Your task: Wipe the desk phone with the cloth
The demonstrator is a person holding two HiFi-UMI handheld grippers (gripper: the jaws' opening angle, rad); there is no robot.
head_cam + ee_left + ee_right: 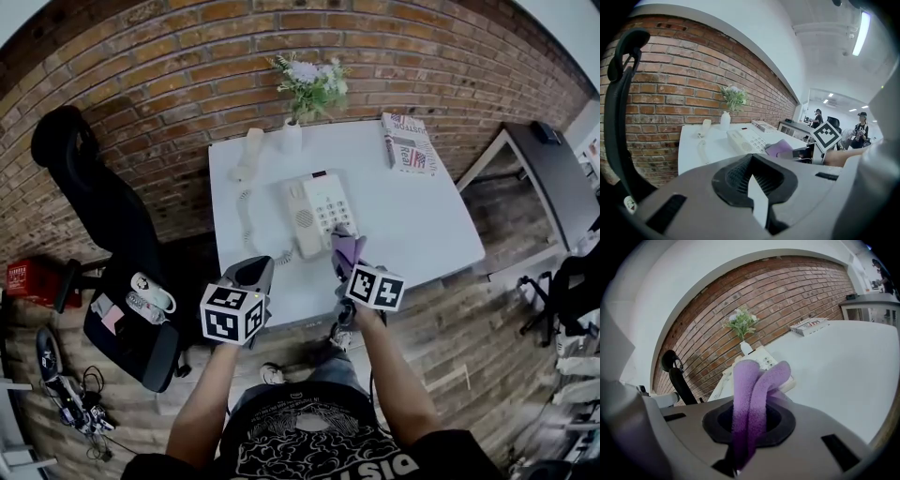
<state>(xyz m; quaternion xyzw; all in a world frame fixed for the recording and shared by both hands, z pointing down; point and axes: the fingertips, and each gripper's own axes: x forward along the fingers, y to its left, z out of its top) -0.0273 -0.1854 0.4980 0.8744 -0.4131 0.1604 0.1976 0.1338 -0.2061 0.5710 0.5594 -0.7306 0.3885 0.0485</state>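
Left gripper (255, 274) hovers over the near edge of the white bench (422, 216), short of the phone, its jaws drawn together with nothing between them. Beyond it, the handset (250, 150) lies off its cradle at the far left of the bench, long axis running away from the person. Its coiled cord (247, 211) trails back toward the desk phone (317, 214). The phone sits mid-bench, its long axis also running from the person toward the brick wall, the far end leaning slightly left and the keypad facing up. At the phone's near right corner the right gripper (345, 258) is clamped on a folded purple cloth (345, 246). The cloth's free end pokes forward onto the keypad's near edge. A folded newspaper (409, 142) lies at the far right corner.
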